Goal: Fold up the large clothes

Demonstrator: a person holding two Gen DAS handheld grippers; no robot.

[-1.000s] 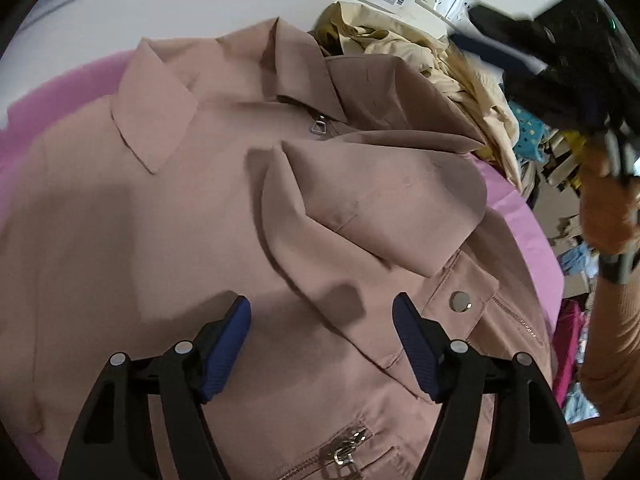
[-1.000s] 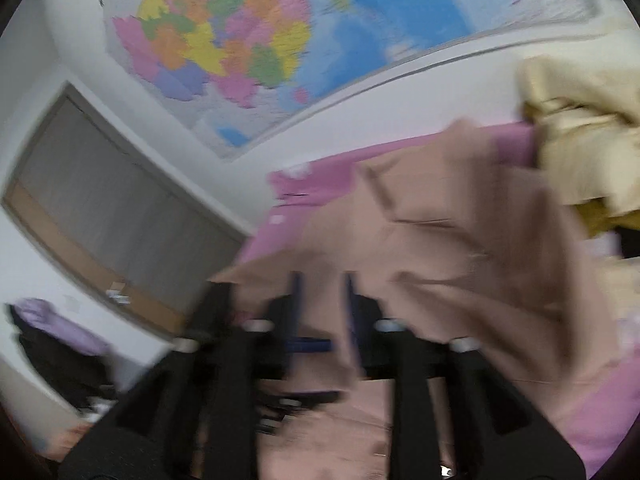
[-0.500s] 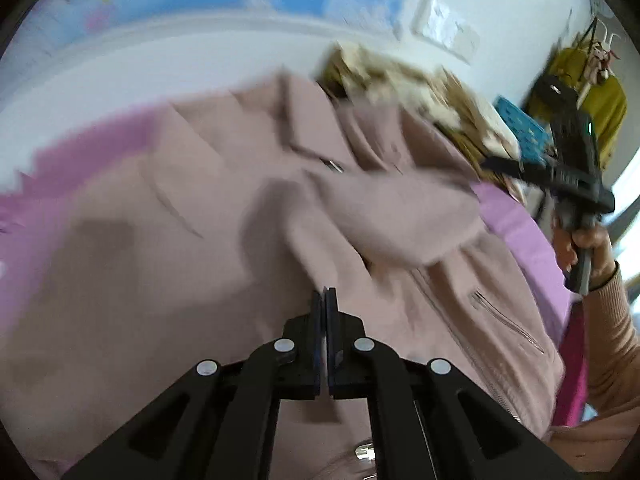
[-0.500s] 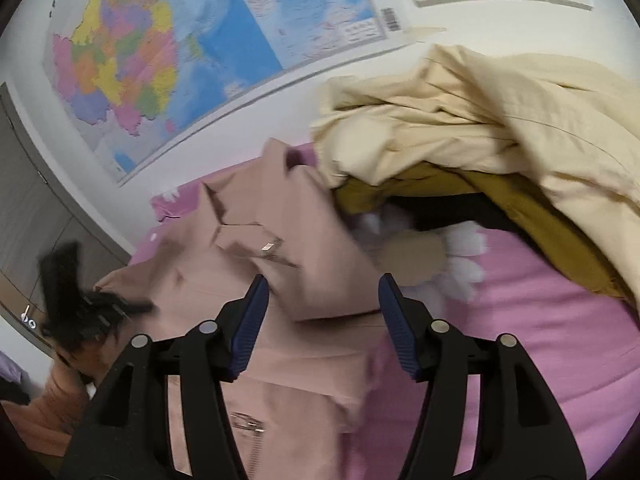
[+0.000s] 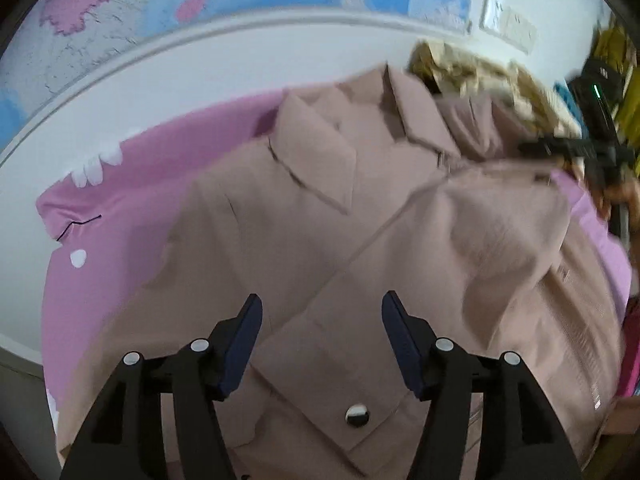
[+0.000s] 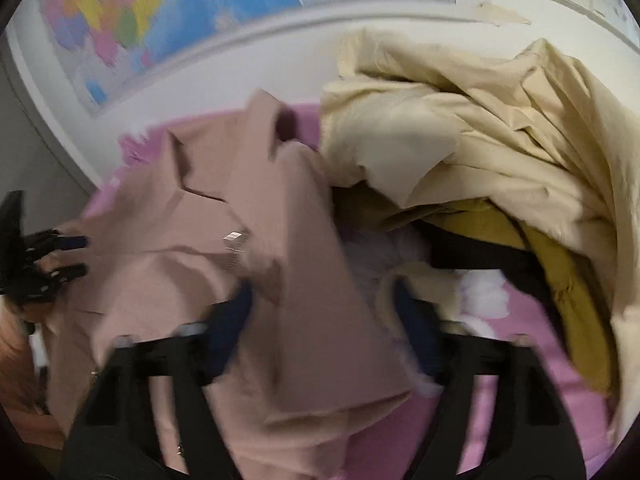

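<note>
Pink bedding (image 5: 132, 216) carries the dusty-pink jacket (image 5: 304, 216), collar toward the wall; its folded sleeve cuff (image 5: 332, 364) lies below the opening, empty left gripper (image 5: 322, 336), while the right gripper (image 6: 324, 328) closes around the jacket's side edge.

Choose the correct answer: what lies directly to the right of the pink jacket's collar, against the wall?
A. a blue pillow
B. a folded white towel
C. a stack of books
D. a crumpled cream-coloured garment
D: in the right wrist view, a crumpled cream-coloured garment is heaped beside the collar of the pink jacket, on the pink bedsheet below the wall map.
</note>
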